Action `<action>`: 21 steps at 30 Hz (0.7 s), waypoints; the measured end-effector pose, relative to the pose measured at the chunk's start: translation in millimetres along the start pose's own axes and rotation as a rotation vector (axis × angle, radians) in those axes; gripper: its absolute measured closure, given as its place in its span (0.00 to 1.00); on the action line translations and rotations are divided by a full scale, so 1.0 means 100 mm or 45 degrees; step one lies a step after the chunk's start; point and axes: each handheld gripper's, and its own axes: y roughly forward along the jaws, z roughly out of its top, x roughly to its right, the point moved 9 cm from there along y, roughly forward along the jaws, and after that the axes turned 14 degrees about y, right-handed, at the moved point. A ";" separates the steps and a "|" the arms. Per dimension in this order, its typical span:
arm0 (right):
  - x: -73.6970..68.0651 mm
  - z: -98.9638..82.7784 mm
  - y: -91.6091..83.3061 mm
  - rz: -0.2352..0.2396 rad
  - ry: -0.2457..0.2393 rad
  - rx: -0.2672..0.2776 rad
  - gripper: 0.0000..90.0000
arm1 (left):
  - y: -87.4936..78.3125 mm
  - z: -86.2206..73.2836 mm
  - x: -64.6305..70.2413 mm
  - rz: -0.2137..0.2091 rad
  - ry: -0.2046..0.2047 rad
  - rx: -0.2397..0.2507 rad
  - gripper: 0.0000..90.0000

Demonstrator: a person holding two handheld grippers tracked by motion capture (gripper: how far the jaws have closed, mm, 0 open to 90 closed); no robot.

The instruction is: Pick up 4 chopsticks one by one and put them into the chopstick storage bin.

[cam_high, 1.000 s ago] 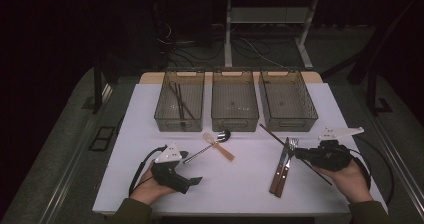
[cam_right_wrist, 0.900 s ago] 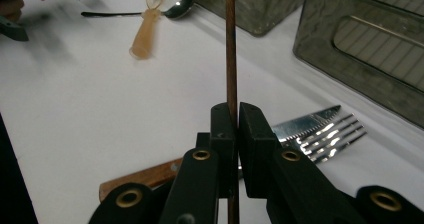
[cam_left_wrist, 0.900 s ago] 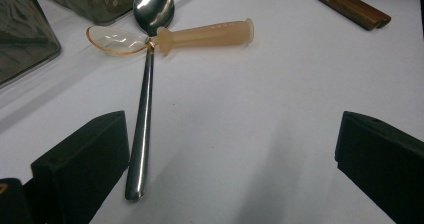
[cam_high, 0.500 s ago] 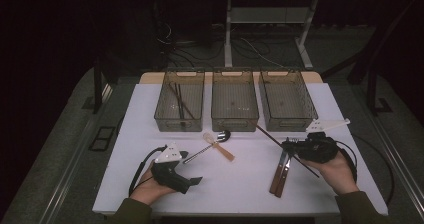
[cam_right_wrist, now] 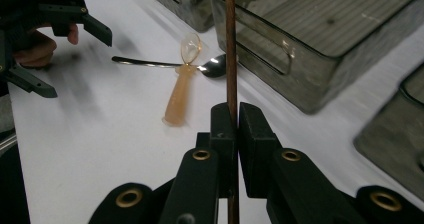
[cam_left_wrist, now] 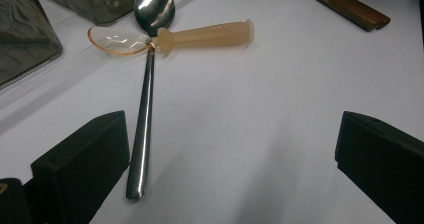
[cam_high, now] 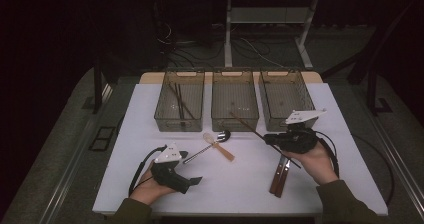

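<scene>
While the right gripper (cam_right_wrist: 231,119) clamps a brown chopstick (cam_right_wrist: 230,44) pointing to ten o'clock over the middle bin (cam_high: 235,100), left gripper (cam_left_wrist: 230,159) gaping at seven o'clock near steel spoon (cam_left_wrist: 145,109), no writing legible.

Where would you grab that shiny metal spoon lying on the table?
By the middle of the metal spoon's slim straight handle, coming from above with fingers across it. The bowl end is crossed by the orange plastic spoon, while the handle lies bare on the table.
</scene>
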 end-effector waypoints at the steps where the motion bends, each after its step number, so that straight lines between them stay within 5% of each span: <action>1: -0.02 0.01 0.02 0.004 0.001 -0.006 0.94 | 0.00 0.00 0.00 0.000 0.001 -0.001 0.00; 21: -0.30 0.45 0.54 0.022 -0.009 -0.007 0.94 | -0.01 0.01 0.00 0.001 0.003 0.002 0.00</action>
